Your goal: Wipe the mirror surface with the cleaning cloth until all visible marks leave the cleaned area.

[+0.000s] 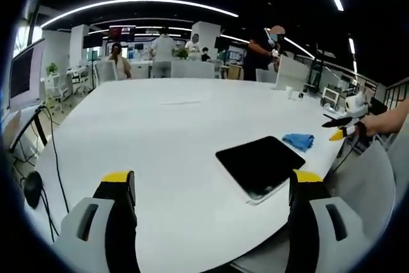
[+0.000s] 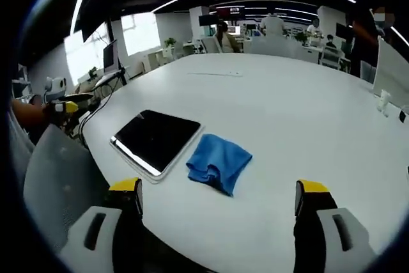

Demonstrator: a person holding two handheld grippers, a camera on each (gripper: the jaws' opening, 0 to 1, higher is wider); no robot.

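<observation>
A dark rectangular mirror with a pale rim lies flat near the white table's edge. Just beyond its far corner sits a crumpled blue cloth. My left gripper hovers over the table short of the mirror, jaws wide apart and empty. In the right gripper view the cloth lies right of the mirror, touching its corner. My right gripper is open just short of the cloth, holding nothing. The other gripper's yellow tips appear at the edges: the right one and the left one.
A grey chair back stands against the table edge by the mirror. Black cables hang off the table's left side. Small white items stand on the far right of the table. Several people and desks are beyond it.
</observation>
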